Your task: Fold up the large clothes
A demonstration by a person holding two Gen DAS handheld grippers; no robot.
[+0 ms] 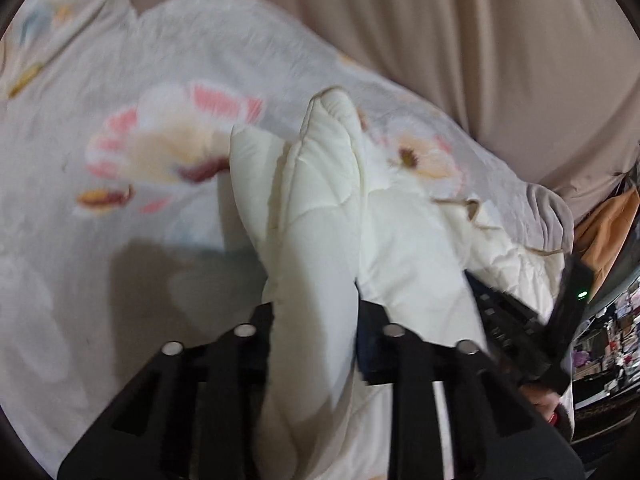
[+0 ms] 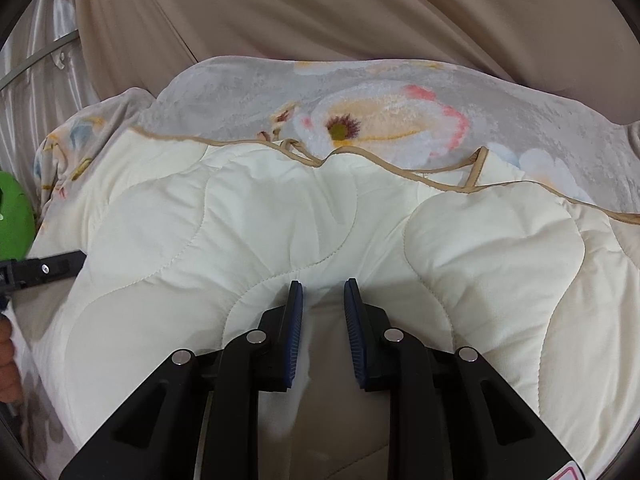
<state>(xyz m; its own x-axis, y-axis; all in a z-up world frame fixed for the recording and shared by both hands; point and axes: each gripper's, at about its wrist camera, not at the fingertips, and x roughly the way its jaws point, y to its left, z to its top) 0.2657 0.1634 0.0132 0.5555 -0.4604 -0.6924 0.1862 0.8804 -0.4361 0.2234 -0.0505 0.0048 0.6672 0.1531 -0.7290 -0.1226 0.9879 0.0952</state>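
Observation:
A cream quilt (image 1: 328, 184) with tan piping lies bunched on a grey floral bed cover (image 1: 120, 120). My left gripper (image 1: 316, 308) is shut on a thick upright fold of it, which rises between the black fingers and hides the pads. In the right wrist view the same cream quilt (image 2: 280, 216) spreads ahead, its tan edge wavy along the far side. My right gripper (image 2: 323, 286) pinches the near edge between its blue pads (image 2: 294, 320), with creases running out from the grip. The right gripper's body (image 1: 520, 320) shows at the right of the left wrist view.
A beige curtain (image 2: 320, 0) hangs behind the bed cover (image 2: 400, 92). The left tool's black finger (image 2: 44, 268) and green body (image 2: 12, 216) show at the left edge, above a hand (image 2: 6, 356). Orange cloth (image 1: 608, 232) and shelf clutter (image 1: 608, 340) stand at far right.

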